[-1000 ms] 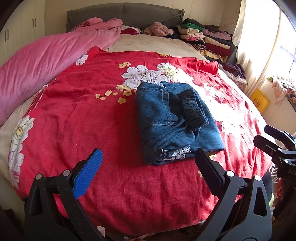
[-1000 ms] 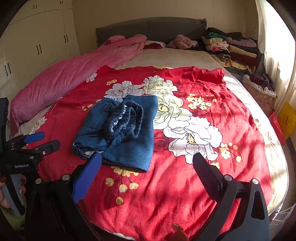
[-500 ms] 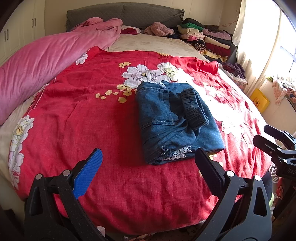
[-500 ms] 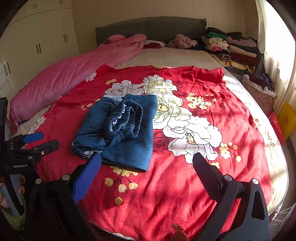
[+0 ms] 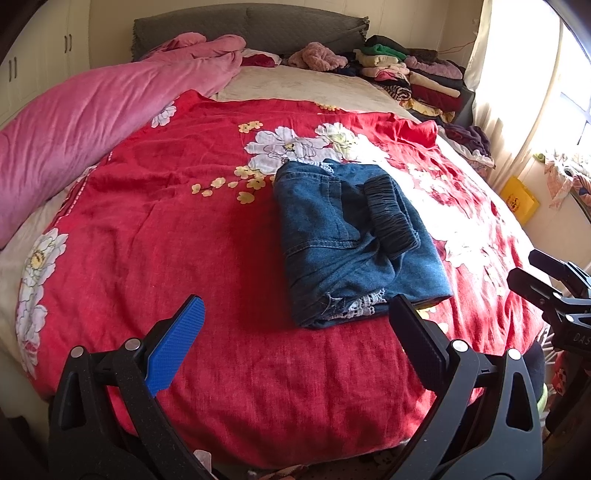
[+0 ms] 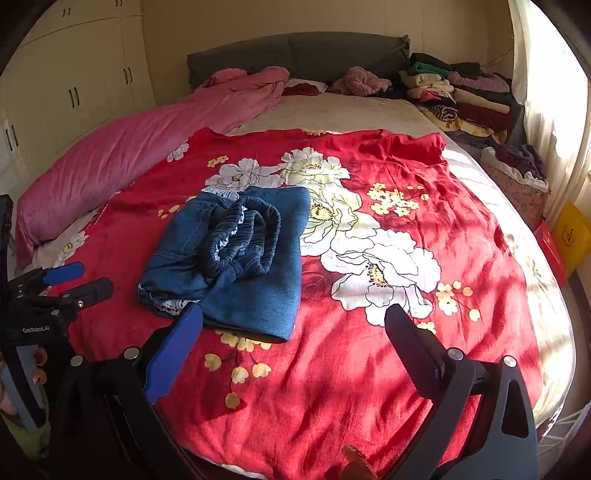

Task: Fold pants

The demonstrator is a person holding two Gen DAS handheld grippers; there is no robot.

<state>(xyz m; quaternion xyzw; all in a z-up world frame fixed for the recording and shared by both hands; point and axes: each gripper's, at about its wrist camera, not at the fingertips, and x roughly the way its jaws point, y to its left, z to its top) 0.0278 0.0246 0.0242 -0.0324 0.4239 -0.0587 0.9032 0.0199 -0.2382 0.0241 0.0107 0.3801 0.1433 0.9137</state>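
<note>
The blue denim pants [image 5: 351, 240] lie folded in a compact stack on the red floral bedspread [image 5: 166, 221], elastic waistband on top, lace hem at the near edge. They also show in the right wrist view [image 6: 236, 258]. My left gripper [image 5: 295, 314] is open and empty, held back from the pants at the bed's near edge. My right gripper [image 6: 293, 325] is open and empty, near the pants' front right corner. Each gripper shows in the other's view: the right [image 5: 554, 288], the left [image 6: 55, 288].
A pink duvet [image 5: 92, 122] lies along the bed's left side. Stacks of folded clothes [image 5: 413, 77] sit at the head on the right, beside a grey headboard [image 5: 251, 26]. A yellow bag [image 5: 521, 199] stands by the curtain. White wardrobes [image 6: 74, 81] stand left.
</note>
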